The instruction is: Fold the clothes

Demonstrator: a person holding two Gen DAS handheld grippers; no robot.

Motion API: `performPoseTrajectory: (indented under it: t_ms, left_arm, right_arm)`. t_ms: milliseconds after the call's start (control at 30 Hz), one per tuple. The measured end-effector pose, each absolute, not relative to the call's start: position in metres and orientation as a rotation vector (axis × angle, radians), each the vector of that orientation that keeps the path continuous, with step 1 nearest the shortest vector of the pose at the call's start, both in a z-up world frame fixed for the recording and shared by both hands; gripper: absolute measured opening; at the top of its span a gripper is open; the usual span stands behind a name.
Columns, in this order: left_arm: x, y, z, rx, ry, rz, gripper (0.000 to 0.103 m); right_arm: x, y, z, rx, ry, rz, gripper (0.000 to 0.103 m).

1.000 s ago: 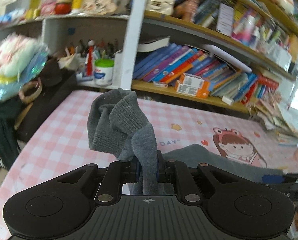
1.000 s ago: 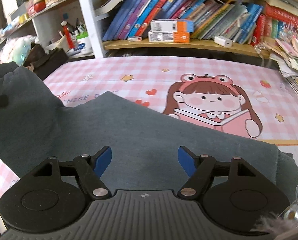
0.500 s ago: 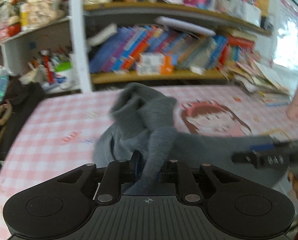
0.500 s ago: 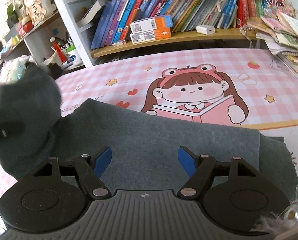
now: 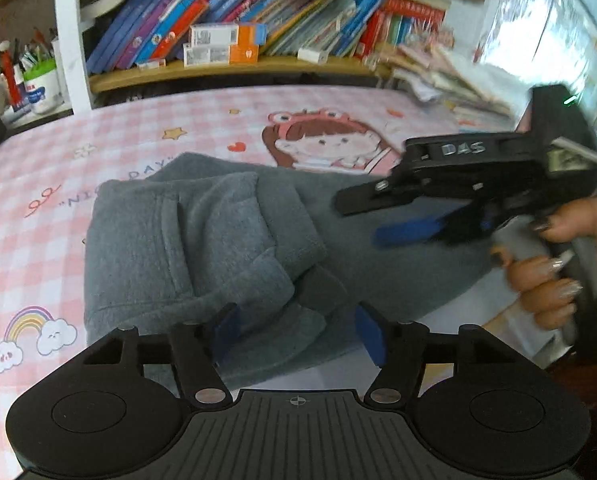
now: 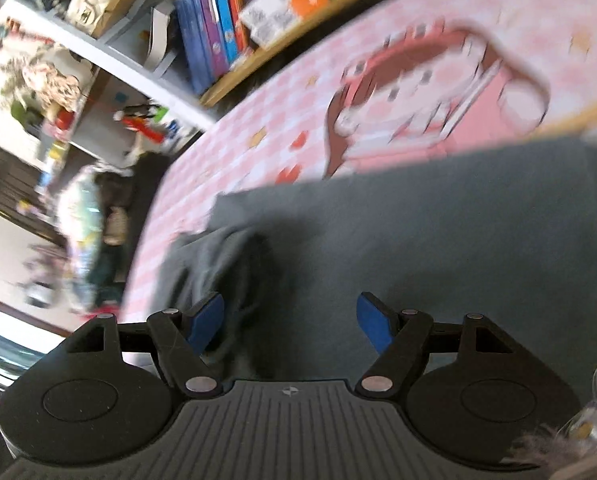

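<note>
A grey fleece garment (image 5: 186, 240) lies on the pink checked table cover (image 5: 38, 184), with one part folded over onto its body. My left gripper (image 5: 296, 320) hangs low over the near edge of that fold. Its jaws are opening; cloth lies between the blue pads, which do not press on it. My right gripper (image 5: 362, 220) comes in from the right, held by a hand (image 5: 550, 280), open above the garment. In the right wrist view the right gripper (image 6: 291, 314) is tilted over the dark grey cloth (image 6: 438, 240), with nothing held between its pads.
A bookshelf (image 5: 226, 32) packed with books runs along the table's far side, with a pen cup (image 5: 38, 80) at the left and loose papers (image 5: 438, 72) at the right. A cartoon girl print (image 5: 322, 144) lies beyond the garment. Clutter (image 6: 82, 208) sits off the left table edge.
The left gripper carried the pinched grey cloth right and down onto the garment, then its jaws opened and let it go. The right gripper rolled and moved in over the cloth, staying open.
</note>
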State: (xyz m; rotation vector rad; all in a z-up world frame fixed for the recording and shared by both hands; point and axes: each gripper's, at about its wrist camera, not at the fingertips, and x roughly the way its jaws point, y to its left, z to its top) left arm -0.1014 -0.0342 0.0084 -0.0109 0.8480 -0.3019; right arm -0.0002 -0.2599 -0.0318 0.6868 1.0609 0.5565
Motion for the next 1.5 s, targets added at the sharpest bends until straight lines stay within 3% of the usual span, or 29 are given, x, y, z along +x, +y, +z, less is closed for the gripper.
performPoseTrajectory:
  t_ms: [133,200,300,333,367,400,433,600,733,967,1133,1233,1333,1433,1500]
  left_arm:
    - [-0.111,-0.007,0.025,-0.126,0.749,-0.248,0.06]
    - [-0.113,0.013,0.03,-0.196,0.717,-0.192,0.042]
    - [-0.11,0.037,0.023,-0.279,0.732,-0.123,0.024]
    - [-0.107,0.043,0.016,-0.302,0.762,-0.107,0.021]
    - [-0.103,0.049,0.007,-0.326,0.801,-0.09,0.016]
    - [-0.1,0.054,-0.002,-0.351,0.832,-0.077,0.012]
    - [-0.096,0.059,-0.01,-0.377,0.856,-0.069,0.009]
    - [-0.093,0.062,-0.019,-0.429,0.852,-0.095,0.009]
    - [-0.09,0.056,-0.023,-0.379,0.873,-0.126,0.012]
    - [-0.096,0.057,0.005,-0.32,0.8,-0.156,0.012]
    - [-0.09,0.069,-0.01,-0.353,0.856,-0.136,0.011]
    - [-0.091,0.07,-0.011,-0.366,0.847,-0.15,0.012]
    - [-0.092,0.068,-0.007,-0.348,0.837,-0.162,0.012]
    - [-0.094,0.067,0.004,-0.331,0.803,-0.162,0.021]
    - [-0.094,0.066,0.013,-0.312,0.773,-0.168,0.033]
  right_arm:
    - [0.004,-0.248,-0.043,0.817,1.157,0.587,0.08]
    - [0.005,-0.241,-0.046,0.832,1.194,0.59,0.082]
    - [0.006,-0.228,-0.047,0.813,1.217,0.597,0.081]
    - [0.006,-0.225,-0.048,0.804,1.219,0.598,0.075]
    - [0.006,-0.221,-0.047,0.796,1.215,0.602,0.055]
    - [0.005,-0.218,-0.046,0.788,1.203,0.608,0.043]
    - [0.005,-0.215,-0.044,0.781,1.192,0.614,0.02]
    - [-0.009,-0.214,-0.017,0.697,1.002,0.66,0.015]
    - [-0.003,-0.213,-0.042,0.677,1.119,0.527,0.018]
    - [-0.004,-0.215,-0.044,0.721,1.102,0.521,0.018]
    - [-0.005,-0.213,-0.038,0.704,1.087,0.516,0.019]
    - [-0.008,-0.211,-0.033,0.667,1.075,0.505,0.023]
    - [-0.007,-0.214,-0.038,0.66,1.093,0.464,0.038]
    - [-0.01,-0.217,-0.032,0.642,1.067,0.457,0.039]
    - [-0.011,-0.218,-0.022,0.613,1.031,0.468,0.04]
